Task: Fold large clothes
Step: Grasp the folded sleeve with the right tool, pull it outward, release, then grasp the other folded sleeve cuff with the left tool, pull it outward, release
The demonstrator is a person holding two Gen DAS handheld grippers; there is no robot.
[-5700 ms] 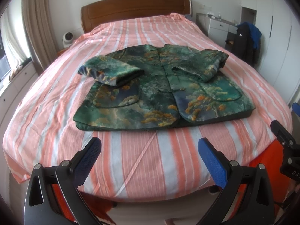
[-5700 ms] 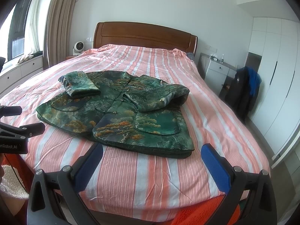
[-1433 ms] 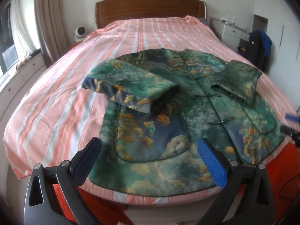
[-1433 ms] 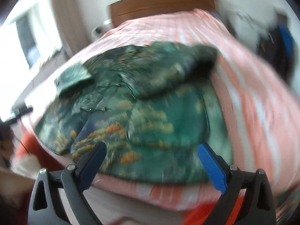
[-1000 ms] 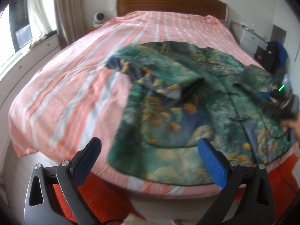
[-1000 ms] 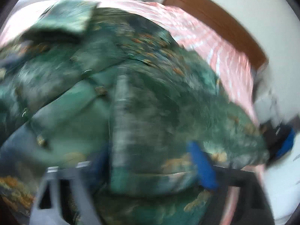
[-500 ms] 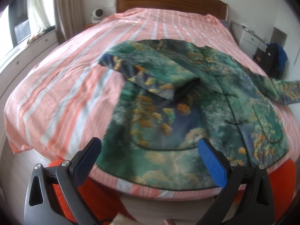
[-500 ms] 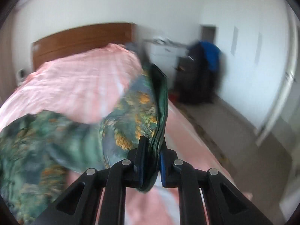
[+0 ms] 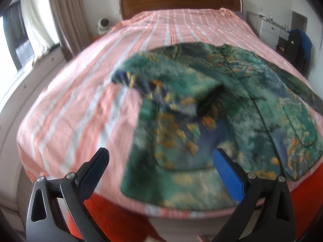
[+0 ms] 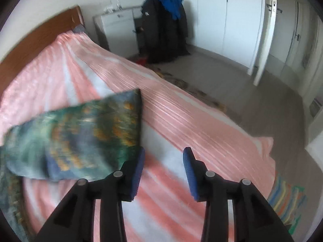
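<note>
A green patterned jacket (image 9: 232,109) lies face up on the pink striped bed (image 9: 84,104). Its left sleeve (image 9: 161,82) is folded across the chest. Its right sleeve (image 10: 80,135) lies spread out to the side on the sheet, seen in the right wrist view. My left gripper (image 9: 159,167) is open and empty, above the jacket's lower hem near the foot of the bed. My right gripper (image 10: 163,167) is open and empty, just right of the sleeve's cuff; its left pad (image 10: 139,165) is at the sleeve's edge.
A wooden headboard (image 9: 179,2) is at the far end. A white dresser (image 10: 119,32) and a chair with dark clothes (image 10: 163,26) stand by the bed's right side. White wardrobes (image 10: 226,16) line the wall. A window bench (image 9: 26,70) runs along the left.
My right gripper was shut on the right sleeve half a second ago and lifted it outward; it has opened and the sleeve lies flat. My left gripper moved slightly nearer the jacket.
</note>
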